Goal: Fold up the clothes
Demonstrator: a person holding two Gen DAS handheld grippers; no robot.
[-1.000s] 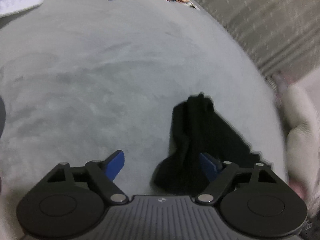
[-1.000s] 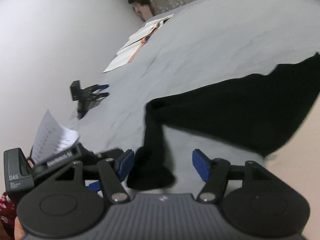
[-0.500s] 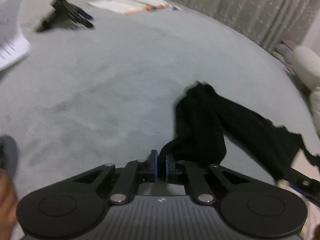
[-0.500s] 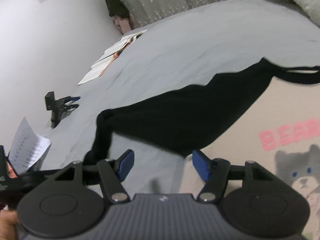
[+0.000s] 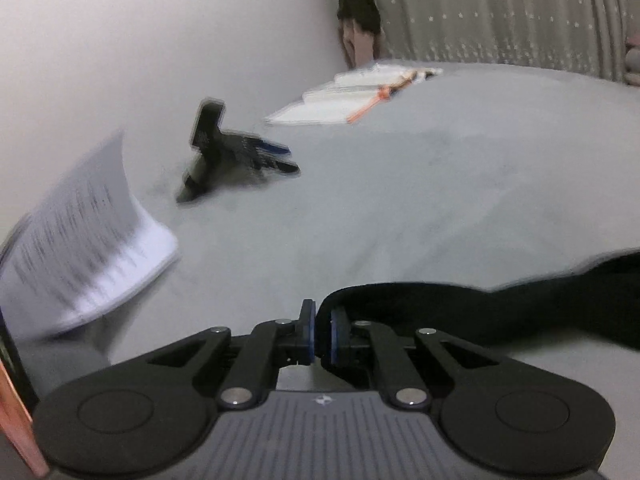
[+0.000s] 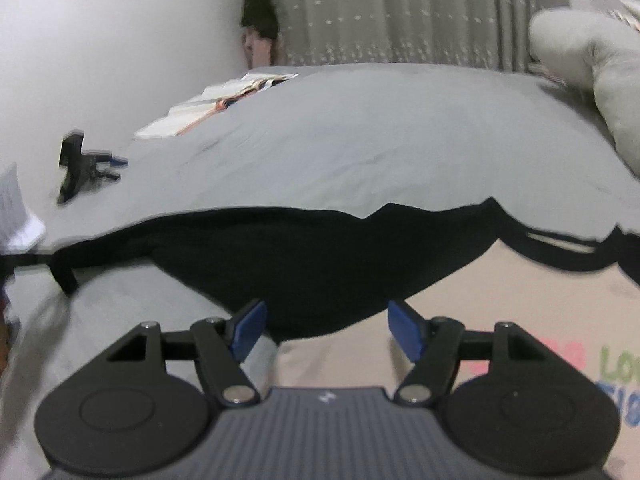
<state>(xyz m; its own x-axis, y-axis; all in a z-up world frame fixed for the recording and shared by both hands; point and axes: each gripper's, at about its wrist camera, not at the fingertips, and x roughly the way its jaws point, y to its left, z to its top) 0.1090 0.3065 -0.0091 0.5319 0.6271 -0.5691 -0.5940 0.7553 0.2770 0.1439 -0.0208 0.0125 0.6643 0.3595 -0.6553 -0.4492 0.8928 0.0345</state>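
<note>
Our left claw (image 5: pixel 322 334) is pinched nearly closed, and the black garment (image 5: pixel 460 308) runs in from the right and curls around its right pad; the fabric seems caught between the pads, though the narrow slit between them is too dim for us to be sure. Our right claw (image 6: pixel 327 330) stands wide, its blue pads (image 6: pixel 406 330) apart with nothing pressed between them; it hangs over the lower edge of the garment (image 6: pixel 320 264), which stretches in a long dark band across the grey bed (image 6: pixel 380 132). Below and right of that band lies a beige cloth (image 6: pixel 520 300) with coloured print, and the garment overlaps its upper edge. Farther back on the bed we see an open book (image 6: pixel 216 106), a spare black gripper tool (image 5: pixel 232 156) near the wall, and a printed paper (image 5: pixel 80 240) at the left. A pale pillow (image 6: pixel 592 60) sits at the right, before a dotted curtain (image 6: pixel 400 8).
</note>
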